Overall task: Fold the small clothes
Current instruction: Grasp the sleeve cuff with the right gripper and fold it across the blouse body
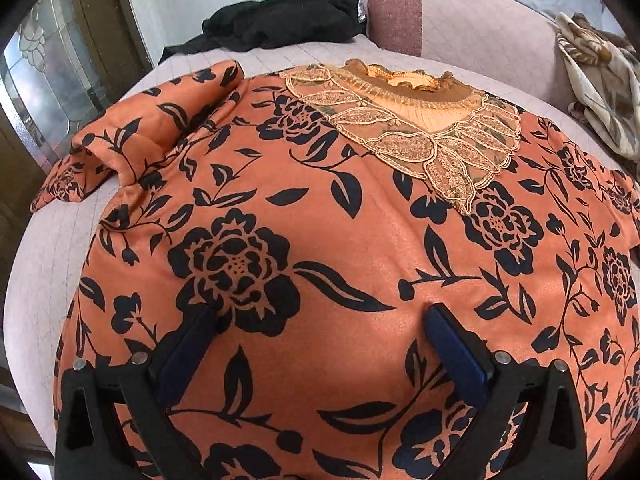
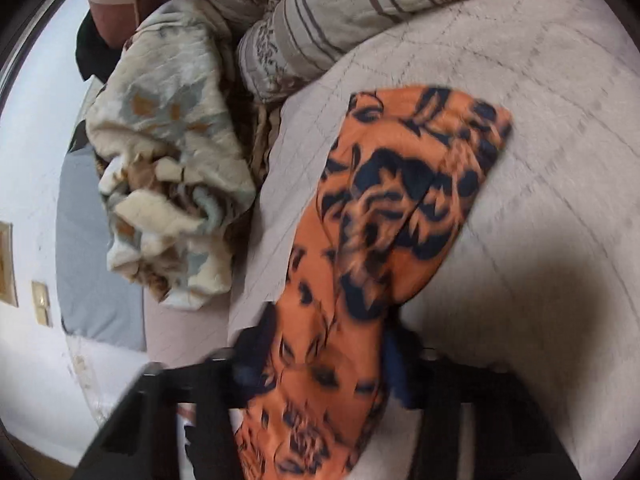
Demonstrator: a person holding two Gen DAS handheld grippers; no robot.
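Observation:
An orange top [image 1: 320, 208] with black flowers lies spread flat on the pale quilted bed [image 1: 60, 240], its lace collar [image 1: 400, 120] at the far side. Its left sleeve [image 1: 152, 128] is bent over near the bed's edge. My left gripper [image 1: 320, 314] hovers open just above the lower middle of the top, nothing between its fingers. In the blurred right wrist view, the top's other sleeve [image 2: 400, 184] runs out over the bed [image 2: 520, 80]. My right gripper [image 2: 328, 332] is shut on the bunched cloth of that sleeve.
A black garment [image 1: 280, 16] lies at the far end of the bed beside a pink padded cushion [image 1: 400, 8]. A crumpled beige blanket [image 2: 168, 168] and a striped pillow [image 2: 340, 16] sit close to the sleeve. A glass door [image 1: 48, 80] stands at left.

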